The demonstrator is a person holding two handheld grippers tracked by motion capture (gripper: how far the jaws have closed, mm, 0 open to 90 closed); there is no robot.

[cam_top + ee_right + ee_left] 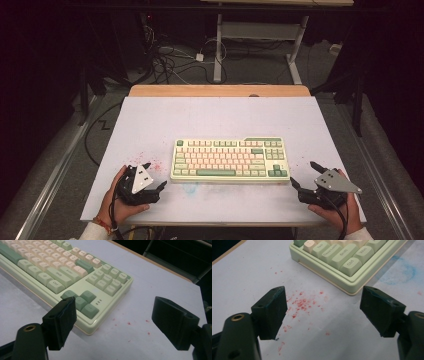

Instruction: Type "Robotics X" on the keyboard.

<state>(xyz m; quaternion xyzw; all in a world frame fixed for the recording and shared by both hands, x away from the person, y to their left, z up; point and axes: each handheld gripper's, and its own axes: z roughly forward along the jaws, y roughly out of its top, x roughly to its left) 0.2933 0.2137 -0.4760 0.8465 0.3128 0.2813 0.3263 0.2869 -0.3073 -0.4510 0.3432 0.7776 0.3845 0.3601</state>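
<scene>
A pale green keyboard [230, 160] lies flat near the middle of the bench [150, 125], closer to its near edge, long side parallel to that edge. The left tool [156, 176] rests just off the keyboard's near left corner, jaws spread wide with nothing between them. The right tool [303, 174] sits beside the near right corner, equally wide and empty. Red specks [300, 303] dot the bench by the left tool.
</scene>
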